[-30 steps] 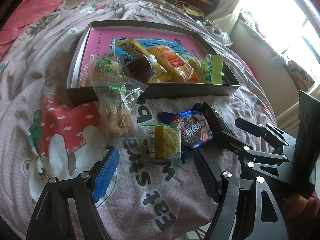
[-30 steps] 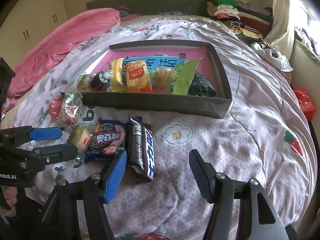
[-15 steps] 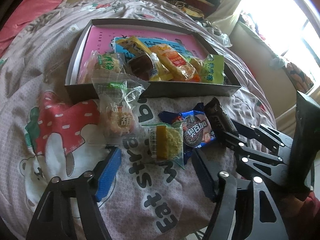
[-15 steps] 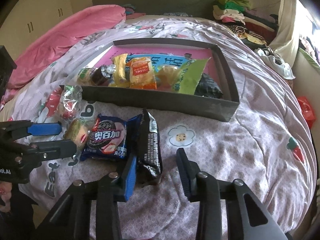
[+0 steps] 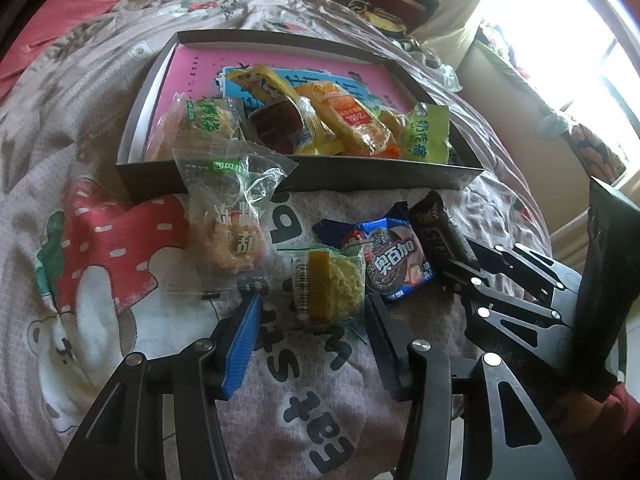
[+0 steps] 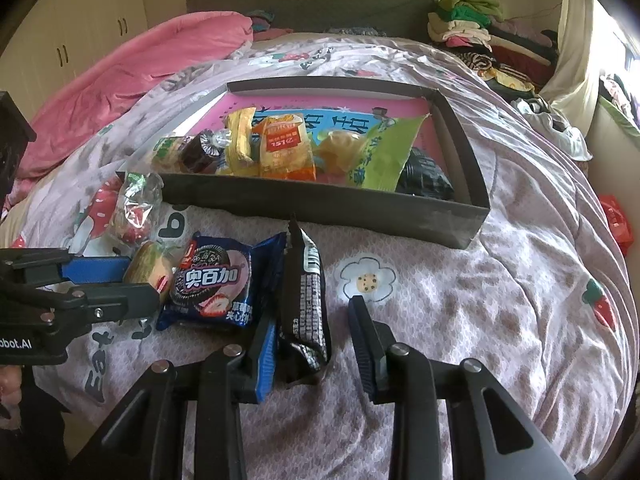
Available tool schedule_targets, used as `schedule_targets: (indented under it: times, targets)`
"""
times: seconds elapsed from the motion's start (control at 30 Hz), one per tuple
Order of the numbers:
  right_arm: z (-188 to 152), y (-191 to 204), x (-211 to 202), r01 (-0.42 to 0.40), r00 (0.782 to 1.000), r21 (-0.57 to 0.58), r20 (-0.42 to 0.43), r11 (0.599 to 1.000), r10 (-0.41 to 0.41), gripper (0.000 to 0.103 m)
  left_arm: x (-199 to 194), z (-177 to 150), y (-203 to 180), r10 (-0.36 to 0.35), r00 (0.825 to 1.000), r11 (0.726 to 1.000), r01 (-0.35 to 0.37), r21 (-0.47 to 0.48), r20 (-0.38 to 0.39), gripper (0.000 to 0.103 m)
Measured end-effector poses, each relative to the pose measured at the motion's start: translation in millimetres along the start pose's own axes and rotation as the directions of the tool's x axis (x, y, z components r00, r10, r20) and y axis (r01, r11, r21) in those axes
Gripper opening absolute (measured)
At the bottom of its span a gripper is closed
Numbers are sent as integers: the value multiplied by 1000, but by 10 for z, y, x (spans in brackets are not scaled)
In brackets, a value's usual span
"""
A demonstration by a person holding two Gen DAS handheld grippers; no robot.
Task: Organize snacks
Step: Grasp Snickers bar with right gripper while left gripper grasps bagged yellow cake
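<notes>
A dark tray (image 5: 304, 184) (image 6: 320, 208) on the bed holds several snack packs. In front of it lie a clear cracker pack (image 5: 228, 216), a yellow cake pack (image 5: 326, 286) (image 6: 150, 268), a blue cookie pack (image 5: 394, 256) (image 6: 214, 284) and a black chocolate bar (image 6: 304, 296) (image 5: 438, 232). My left gripper (image 5: 312, 320) is open, its jaws on either side of the yellow cake pack. My right gripper (image 6: 316, 328) is open around the chocolate bar; the bar leans on the left blue pad and a gap shows on the right.
The bed has a lilac printed quilt (image 6: 480, 300). A pink blanket (image 6: 132, 92) lies at the back left. Folded clothes (image 6: 472, 24) are piled at the back right. A window (image 5: 580, 20) and a sill stand to the right of the bed.
Both grippers have moved forward. The left now straddles the yellow cake pack. The right has narrowed around the chocolate bar, which has tipped onto its edge.
</notes>
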State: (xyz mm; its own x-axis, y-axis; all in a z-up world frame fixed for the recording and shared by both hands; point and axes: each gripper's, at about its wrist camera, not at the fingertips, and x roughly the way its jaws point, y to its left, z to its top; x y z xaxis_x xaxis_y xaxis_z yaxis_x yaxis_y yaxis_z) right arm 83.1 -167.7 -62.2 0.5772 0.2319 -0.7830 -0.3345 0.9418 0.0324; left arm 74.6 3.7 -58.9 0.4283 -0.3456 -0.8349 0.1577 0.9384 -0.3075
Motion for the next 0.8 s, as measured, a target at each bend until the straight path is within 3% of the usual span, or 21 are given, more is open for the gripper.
schedule_targets:
  times: [0.3, 0.5, 0.73, 0.8]
  targets:
    - [31, -60, 28, -15, 1000, 25, 14, 1000, 15, 23, 64, 17, 1, 2, 1000, 1000, -2, 3, 2, 53]
    - [31, -75, -35, -20, 999, 33, 38, 999, 19, 21, 72, 2, -14, -1, 1000, 1000, 0, 20, 14, 35]
    - [39, -134, -73, -28, 998, 60, 49, 998, 25, 21, 12, -6, -33, -9, 1000, 1000, 8, 27, 25, 35]
    - [39, -148, -83, -61, 997, 69, 47, 996, 58, 21, -13, -9, -32, -13, 1000, 1000, 12, 24, 27, 35]
